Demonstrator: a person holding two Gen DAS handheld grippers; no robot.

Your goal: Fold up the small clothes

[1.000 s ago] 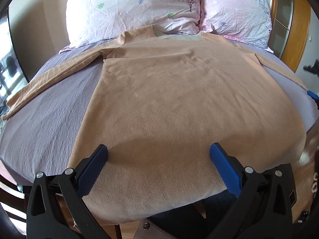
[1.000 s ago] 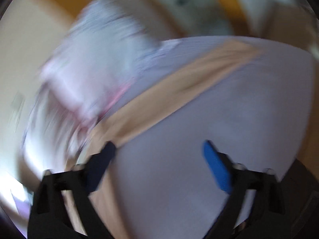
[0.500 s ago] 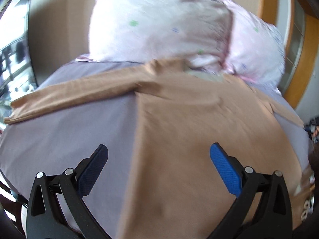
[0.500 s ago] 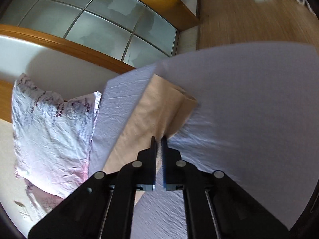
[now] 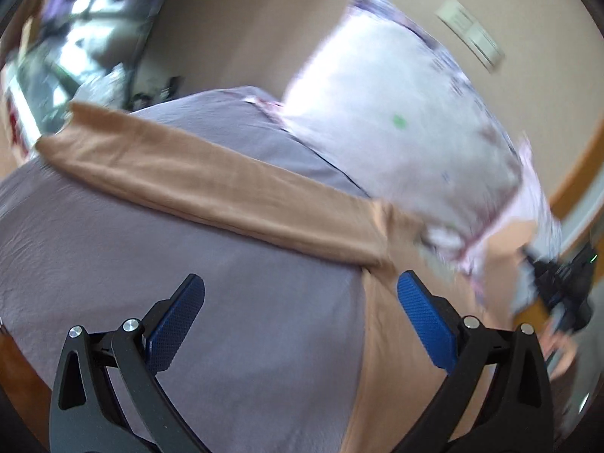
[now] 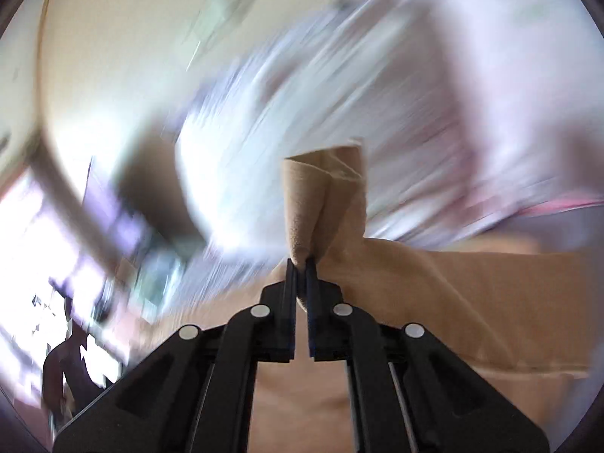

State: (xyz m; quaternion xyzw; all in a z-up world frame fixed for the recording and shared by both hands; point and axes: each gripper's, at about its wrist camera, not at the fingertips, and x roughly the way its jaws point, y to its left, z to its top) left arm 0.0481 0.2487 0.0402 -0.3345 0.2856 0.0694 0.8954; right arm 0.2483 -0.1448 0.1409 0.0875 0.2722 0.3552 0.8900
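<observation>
A tan long-sleeved top lies flat on a bed with a grey-lilac sheet (image 5: 113, 256). Its left sleeve (image 5: 196, 185) stretches out to the left in the left wrist view; the body (image 5: 400, 373) is at lower right. My left gripper (image 5: 300, 294) is open and empty, hovering over the sheet just below the sleeve and armpit. My right gripper (image 6: 301, 264) is shut on the end of the right sleeve (image 6: 324, 196), holding it lifted over the top's body (image 6: 490, 294). The right gripper also shows at far right in the left wrist view (image 5: 562, 294).
White floral pillows (image 5: 396, 120) lie at the head of the bed, just beyond the top's collar. A beige wall with a switch plate (image 5: 472, 34) is behind. A window area (image 5: 75, 49) is at the far left. The right wrist view is heavily motion-blurred.
My left gripper has swung left, from over the hem to the left sleeve and armpit. My right gripper has closed on the right sleeve end and lifted it over the top.
</observation>
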